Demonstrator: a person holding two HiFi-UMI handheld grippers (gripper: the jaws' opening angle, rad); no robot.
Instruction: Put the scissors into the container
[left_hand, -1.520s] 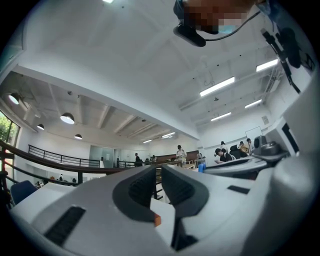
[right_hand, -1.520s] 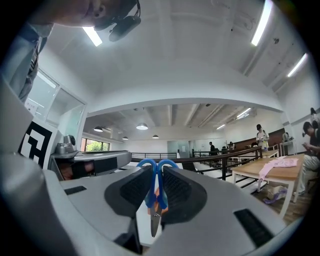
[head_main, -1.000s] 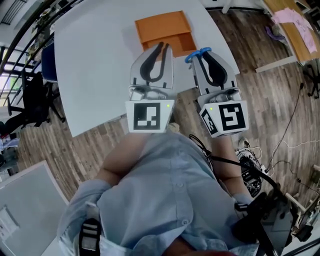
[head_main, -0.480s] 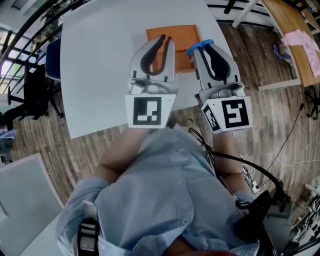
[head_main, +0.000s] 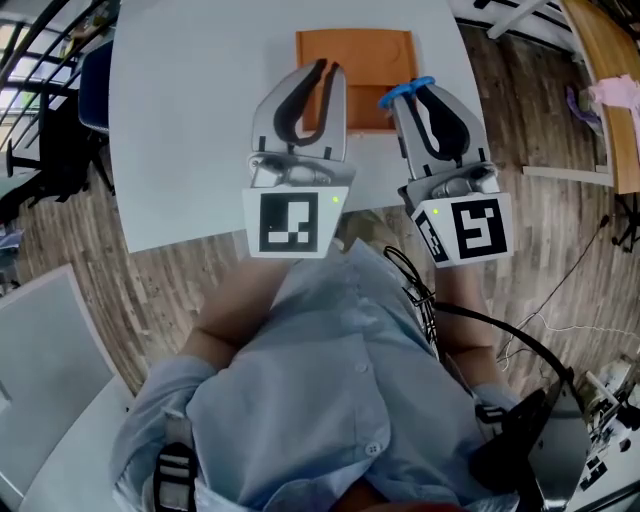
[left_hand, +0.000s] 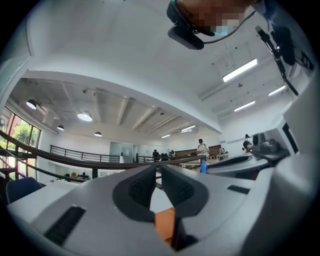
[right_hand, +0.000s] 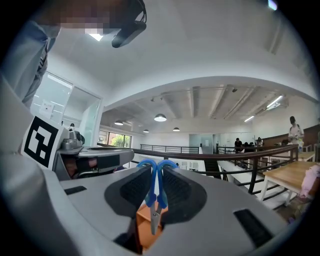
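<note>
An orange open container lies on the white table at the far middle. My right gripper is shut on blue-handled scissors, hovering at the container's near right edge. In the right gripper view the scissors stand upright between the jaws, handles up and blades pointing down at the orange container. My left gripper hovers over the container's left part, jaws together and nothing in them. In the left gripper view, the left gripper looks out level and the container shows low between its jaws.
The table's near edge runs just under the two marker cubes, with wood floor below it. Dark chairs stand at the left. A wooden table stands at the far right, and cables lie on the floor to the right.
Both grippers have shifted a little farther out over the table toward the container. The scissors stay held in the right gripper. The head view has turned slightly.
</note>
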